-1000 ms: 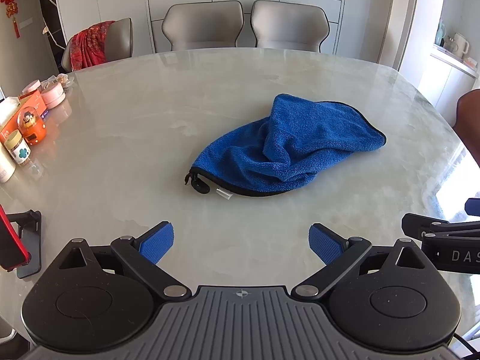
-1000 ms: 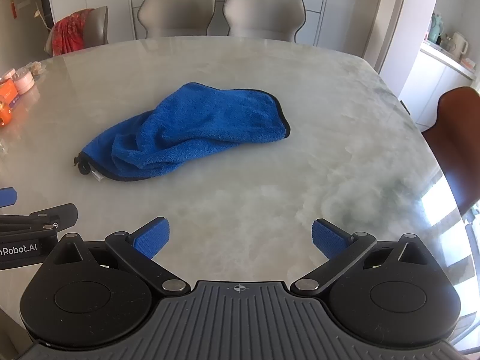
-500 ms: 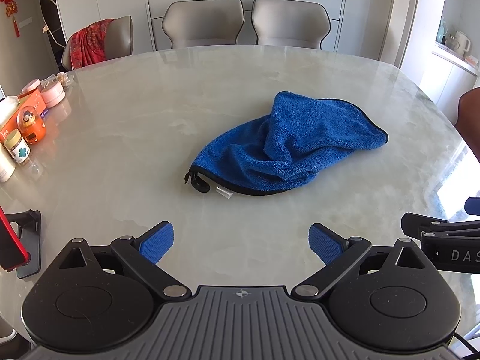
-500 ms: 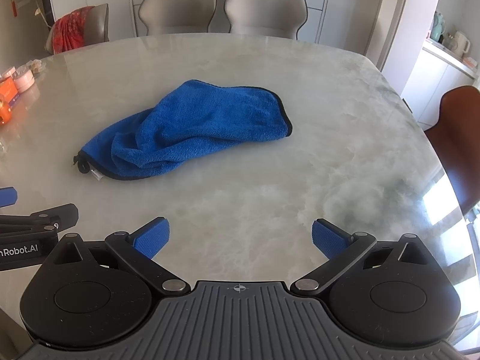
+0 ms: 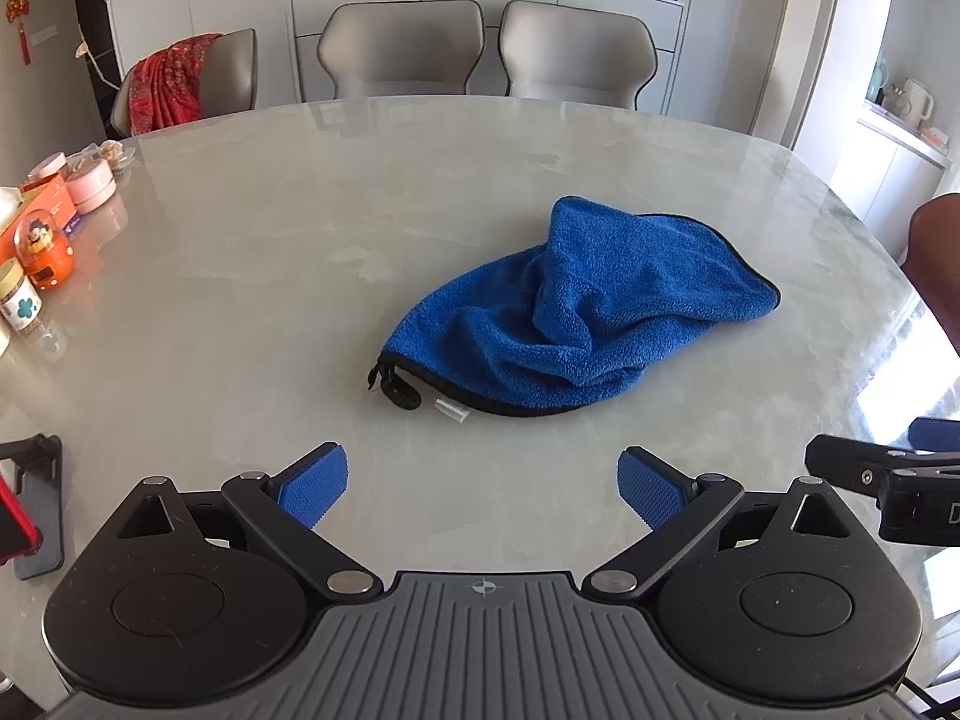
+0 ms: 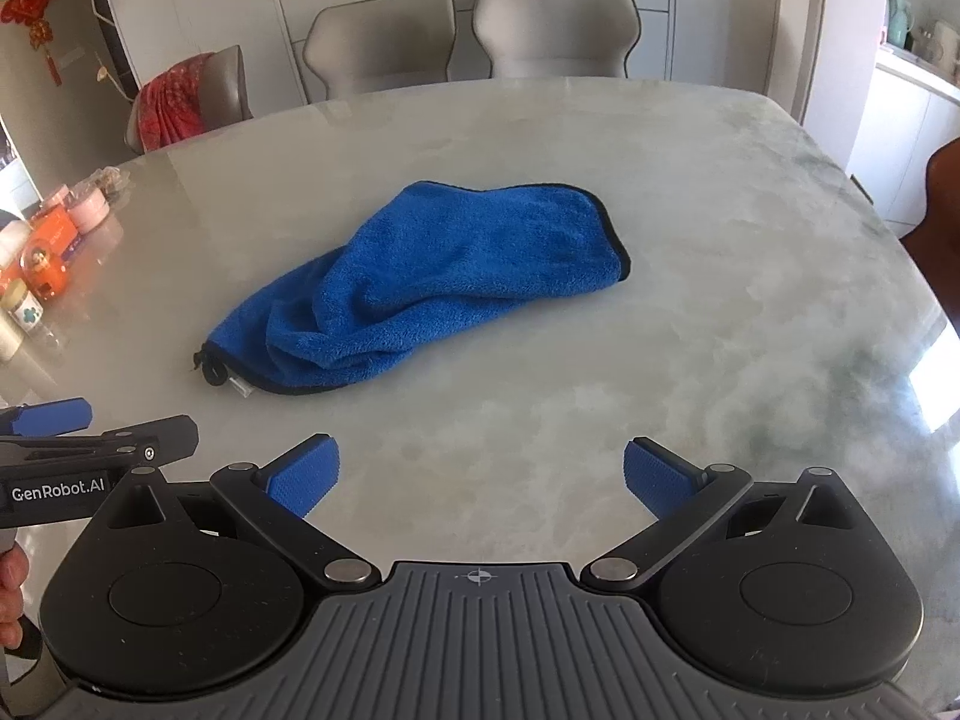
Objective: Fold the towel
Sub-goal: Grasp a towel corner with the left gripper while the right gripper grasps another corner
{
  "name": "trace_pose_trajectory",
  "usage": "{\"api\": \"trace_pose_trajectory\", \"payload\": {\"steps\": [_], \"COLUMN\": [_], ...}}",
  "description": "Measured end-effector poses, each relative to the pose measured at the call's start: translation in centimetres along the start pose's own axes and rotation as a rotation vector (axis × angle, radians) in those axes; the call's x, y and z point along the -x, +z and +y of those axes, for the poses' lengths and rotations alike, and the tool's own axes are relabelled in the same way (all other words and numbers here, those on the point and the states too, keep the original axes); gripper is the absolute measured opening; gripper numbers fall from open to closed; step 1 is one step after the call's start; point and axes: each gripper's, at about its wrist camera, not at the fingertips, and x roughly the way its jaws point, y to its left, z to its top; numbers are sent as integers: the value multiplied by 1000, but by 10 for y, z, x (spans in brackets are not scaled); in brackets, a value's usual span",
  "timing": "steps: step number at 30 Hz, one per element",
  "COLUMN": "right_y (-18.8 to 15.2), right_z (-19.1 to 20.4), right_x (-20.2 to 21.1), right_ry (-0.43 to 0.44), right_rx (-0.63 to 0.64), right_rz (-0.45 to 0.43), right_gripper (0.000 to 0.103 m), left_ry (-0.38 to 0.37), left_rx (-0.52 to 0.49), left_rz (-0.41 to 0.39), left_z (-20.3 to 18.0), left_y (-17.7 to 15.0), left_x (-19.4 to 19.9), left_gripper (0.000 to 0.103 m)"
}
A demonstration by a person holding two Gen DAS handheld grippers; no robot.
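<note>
Nearby, jars [image 5: 21, 300] at table [image 5: 300, 252] edge; crumpled towel [image 5: 588, 312] unobstructed; left gripper [image 5: 483, 486], right gripper [image 6: 480, 477] fingers spread, empty; chairs [image 5: 402, 48] behind.

The towel [image 5: 576, 324] is blue plush with a thin black hem — it lies crumpled in a loose, elongated heap on the pale marble table [image 5: 252, 276], near its middle. Its far end is fairly flat; the near end bunches into soft folds, where a black loop [image 5: 396, 387] and small white tag [image 5: 451, 410] poke out.
</note>
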Motion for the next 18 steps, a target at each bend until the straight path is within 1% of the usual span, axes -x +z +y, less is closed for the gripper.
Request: {"api": "trace_pose_trajectory", "payload": {"steps": [3,6,8,11,14,16,17,18], "right_y": [3,5,8,10,12,15,16,17], "right_z": [-6,-9,-11,-14,-15,-16,-16,-16], "right_x": [-7,-12,-17,-26,-36,-42,-43,-45], "right_ry": [30,26,17,14,15,15,16,17], "right_rx": [-33,-45,-50,-58,-63,-64,-65,-65], "right_rz": [14,18,26,48,73,84,86,91], "right_gripper": [101,101,101,101,101,101,101,101], "left_ry": [-28,-63,-84,-122,-167,-179,-187,-196], "left_rx": [-11,-19,-14,36,117,144,141,138], "left_rz": [15,26,33,28,33,47,53,60], "left_z": [4,8,11,24,39,45,46,46], "left_y": [4,8,10,16,21,25,27,29], "left_x": [-9,-21,-29,-41,-52,-58,-61,-64], "left_gripper": [99,97,93,90,87,78,74,63]}}
